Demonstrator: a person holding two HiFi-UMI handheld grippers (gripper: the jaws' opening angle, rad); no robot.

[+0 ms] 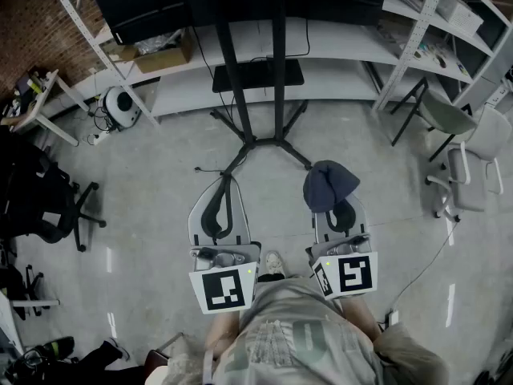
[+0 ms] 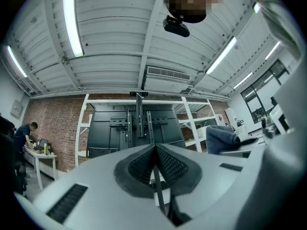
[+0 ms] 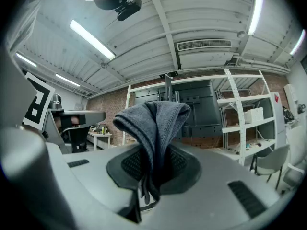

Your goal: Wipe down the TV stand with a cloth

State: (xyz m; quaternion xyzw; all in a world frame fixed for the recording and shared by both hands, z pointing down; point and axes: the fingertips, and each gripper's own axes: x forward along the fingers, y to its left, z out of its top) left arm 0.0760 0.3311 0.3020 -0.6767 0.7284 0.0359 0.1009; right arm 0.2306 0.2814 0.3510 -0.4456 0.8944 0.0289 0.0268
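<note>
Grips cloth (image 1: 329, 184) in right tool (image 1: 337, 205), hiding its tips; clenches left tool (image 1: 225, 184) empty; both near TV stand (image 1: 277, 79) base, top cropped.

The pale concrete floor (image 1: 160, 183) carries the TV stand (image 1: 255, 95), whose black splayed feet rest on it. Left of the stand, a round white appliance (image 1: 120, 104) sits on the floor with cords beside it. Farther left is a black office chair (image 1: 52, 207). Right of the stand are a grey-green chair (image 1: 442, 117), a white chair (image 1: 473, 163) and a white shelving rack (image 1: 417, 30). Behind the stand runs a low white ledge (image 1: 345, 42), with a cardboard box (image 1: 160, 54) on its left part. A thin cable (image 1: 425, 265) lies on the floor, right of the stand.
</note>
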